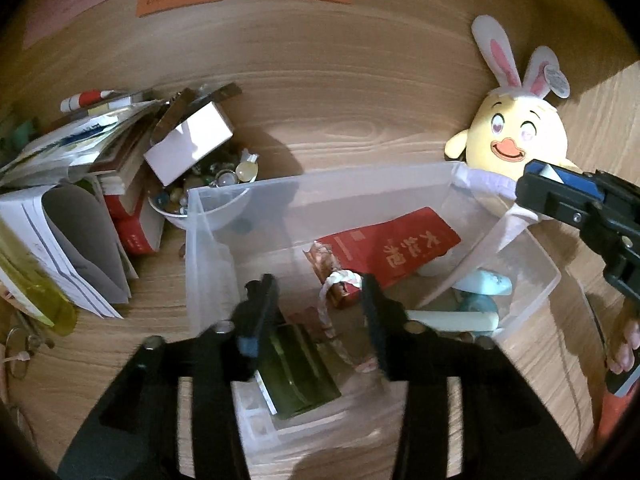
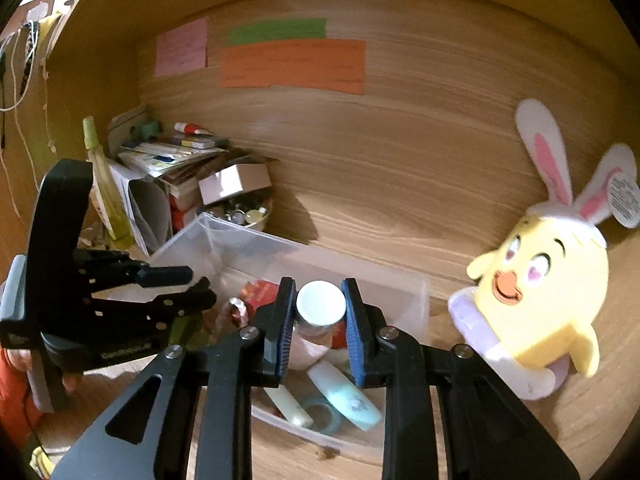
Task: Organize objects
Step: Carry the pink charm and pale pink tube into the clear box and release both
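Note:
A clear plastic bin (image 1: 212, 248) stands on the wooden shelf; it also shows in the right wrist view (image 2: 416, 300). Inside lie a red packet (image 1: 396, 248), a dark green box (image 1: 296, 368), pale tubes (image 1: 452, 320) and a tape roll (image 2: 320, 412). My left gripper (image 1: 320, 304) is open and empty above the bin's near side. My right gripper (image 2: 320, 308) is shut on a small bottle with a silver-white cap (image 2: 320, 302), held over the bin. The right gripper (image 1: 556, 184) also shows in the left wrist view at the bin's right corner.
A yellow plush chick with bunny ears (image 1: 516, 132) leans at the right, also seen in the right wrist view (image 2: 548, 288). A bowl of trinkets (image 1: 208, 200) under a white box (image 1: 188, 148) and a pile of books and papers (image 1: 80, 184) stand left of the bin.

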Available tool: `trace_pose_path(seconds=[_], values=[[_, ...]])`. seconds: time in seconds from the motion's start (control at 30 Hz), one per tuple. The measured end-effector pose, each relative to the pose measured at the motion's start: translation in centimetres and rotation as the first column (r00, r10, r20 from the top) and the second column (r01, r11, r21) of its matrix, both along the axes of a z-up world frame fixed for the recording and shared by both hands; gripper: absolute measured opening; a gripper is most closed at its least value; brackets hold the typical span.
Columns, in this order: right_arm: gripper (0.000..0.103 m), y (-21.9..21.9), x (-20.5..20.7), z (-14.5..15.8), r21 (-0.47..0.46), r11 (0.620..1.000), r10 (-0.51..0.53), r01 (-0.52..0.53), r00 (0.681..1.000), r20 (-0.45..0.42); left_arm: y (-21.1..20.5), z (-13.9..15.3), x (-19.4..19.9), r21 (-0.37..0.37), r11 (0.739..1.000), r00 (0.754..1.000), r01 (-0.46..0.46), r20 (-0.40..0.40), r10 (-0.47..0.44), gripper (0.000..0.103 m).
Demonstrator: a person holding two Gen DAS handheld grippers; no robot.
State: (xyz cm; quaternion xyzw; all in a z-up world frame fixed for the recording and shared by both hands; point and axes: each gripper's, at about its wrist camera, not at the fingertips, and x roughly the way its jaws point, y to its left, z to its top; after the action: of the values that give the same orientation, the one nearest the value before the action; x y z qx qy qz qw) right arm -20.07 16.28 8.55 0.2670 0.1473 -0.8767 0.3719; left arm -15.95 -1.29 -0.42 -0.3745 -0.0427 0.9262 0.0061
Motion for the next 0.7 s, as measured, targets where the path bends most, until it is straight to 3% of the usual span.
trace_pose_path(seconds=[0.27, 0.43, 0.7], values=[[0.022, 1.8, -1.4, -2.6, 0.059, 0.996, -0.068, 0.064, 0.995, 0.068, 1.5, 1.3, 1.5, -0.039, 0.999, 0.999, 0.021, -0.048, -0.023, 0.063], [0.022, 0.7, -1.8, -4.1, 0.095, 0.994, -0.054, 0.045, 0.994, 0.097, 2.3, 1.8, 2.7, -0.063, 0.998, 0.997, 0.028, -0.065, -0.032, 0.073], [0.022, 0.5, -0.7, -3.6, 0.090, 0.996, -0.026, 0.017, 0.995, 0.094, 2.2, 2.0, 4.5, -0.068, 0.997, 0.998, 0.026, -0.060, -0.030, 0.077]])
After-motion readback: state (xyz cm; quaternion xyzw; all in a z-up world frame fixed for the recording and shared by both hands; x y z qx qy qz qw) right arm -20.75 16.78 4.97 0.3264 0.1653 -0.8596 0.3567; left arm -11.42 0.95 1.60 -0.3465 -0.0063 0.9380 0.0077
